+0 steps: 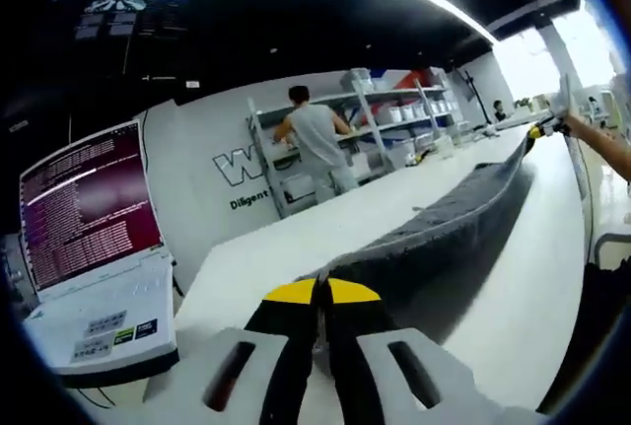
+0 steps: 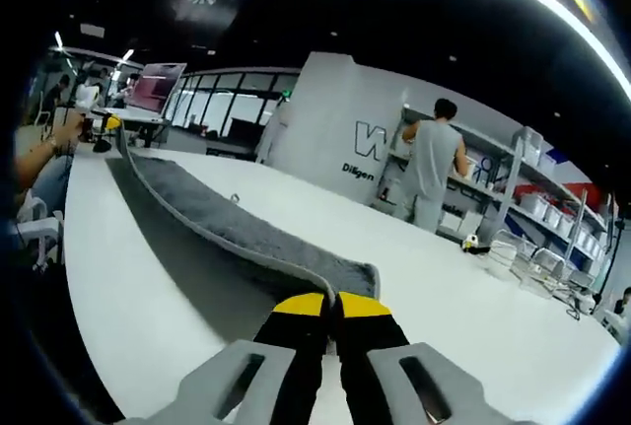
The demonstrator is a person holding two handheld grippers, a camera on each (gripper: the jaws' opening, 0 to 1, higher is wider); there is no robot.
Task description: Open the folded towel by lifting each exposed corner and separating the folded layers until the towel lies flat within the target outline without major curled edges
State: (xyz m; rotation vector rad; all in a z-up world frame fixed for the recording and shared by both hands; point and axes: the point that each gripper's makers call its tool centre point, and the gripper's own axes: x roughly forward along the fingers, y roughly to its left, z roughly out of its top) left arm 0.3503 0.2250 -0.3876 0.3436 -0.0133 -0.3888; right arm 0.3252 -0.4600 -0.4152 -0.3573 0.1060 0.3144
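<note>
A dark grey towel (image 1: 455,210) hangs stretched above the white table (image 1: 325,228), held at both ends. My left gripper (image 1: 320,292), with yellow-tipped black jaws, is shut on the near corner of the towel. At the far end of the left gripper view the right gripper (image 1: 548,127) pinches the other corner. In the right gripper view the towel (image 2: 212,216) runs away to the left, with my right gripper (image 2: 330,302) shut on its near corner. The left gripper (image 2: 106,127) holds the far end there, in a person's hand.
An open laptop (image 1: 94,247) with a lit screen sits at the table's left end. A person (image 1: 317,144) stands at grey shelving (image 1: 394,119) with white bins behind the table. A person's forearm (image 1: 603,144) shows at right. A wire basket (image 2: 537,257) rests at the table's far right.
</note>
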